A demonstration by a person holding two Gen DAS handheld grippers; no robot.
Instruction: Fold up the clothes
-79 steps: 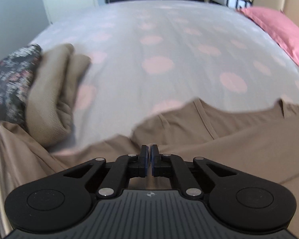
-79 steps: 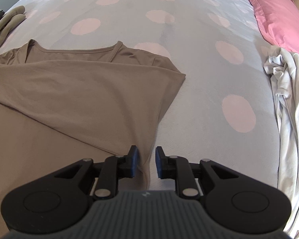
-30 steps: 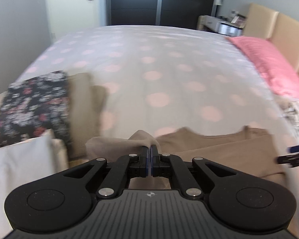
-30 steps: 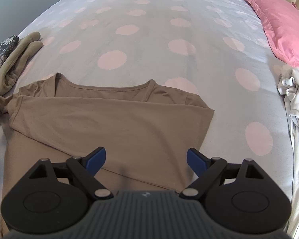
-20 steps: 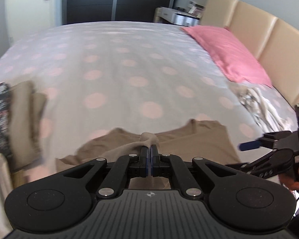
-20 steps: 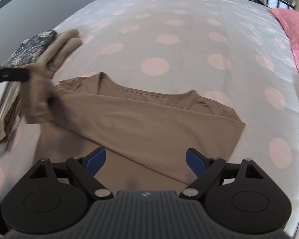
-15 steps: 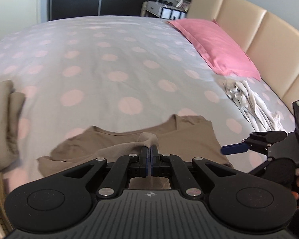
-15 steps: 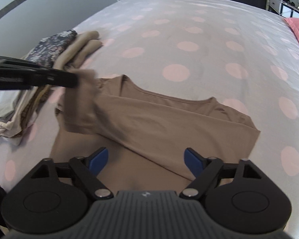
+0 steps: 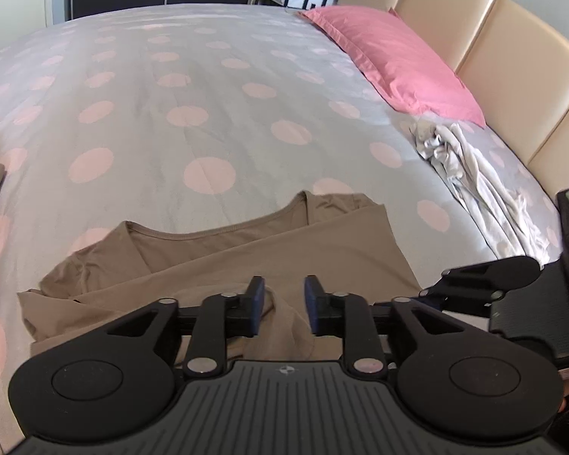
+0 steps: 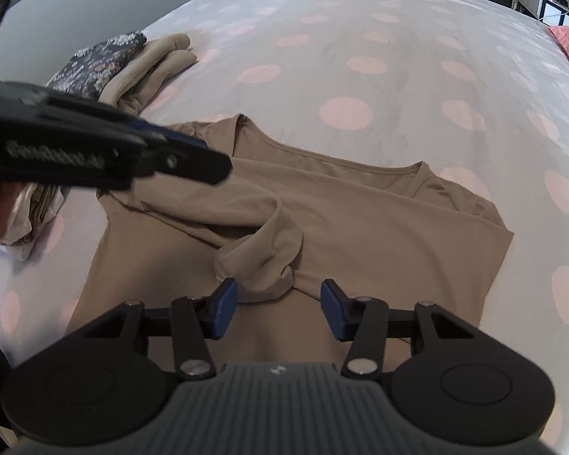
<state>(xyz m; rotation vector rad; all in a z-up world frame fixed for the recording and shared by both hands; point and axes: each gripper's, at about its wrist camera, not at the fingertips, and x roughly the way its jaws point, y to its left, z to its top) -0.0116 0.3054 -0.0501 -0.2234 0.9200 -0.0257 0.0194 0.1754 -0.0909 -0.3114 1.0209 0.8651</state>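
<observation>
My tan top [image 9: 269, 250] lies flat on the dotted bed [image 9: 208, 113], its sleeve [image 10: 261, 242] bunched across the middle. My left tongs [image 9: 283, 301] are opening, pads clear of the cloth beneath. My right tongs [image 10: 280, 309] are closing, the sleeve at twelve o'clock, still unpinched.

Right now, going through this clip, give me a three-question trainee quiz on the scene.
1. True or false: the brown shirt lies on the dotted bedspread.
2. Which lies beside the headboard? A) pink pillow B) floral garment C) beige garment
3. What lies bunched just ahead of the right gripper?

Key: 1 true; 2 A; 3 the shirt's sleeve.
</observation>
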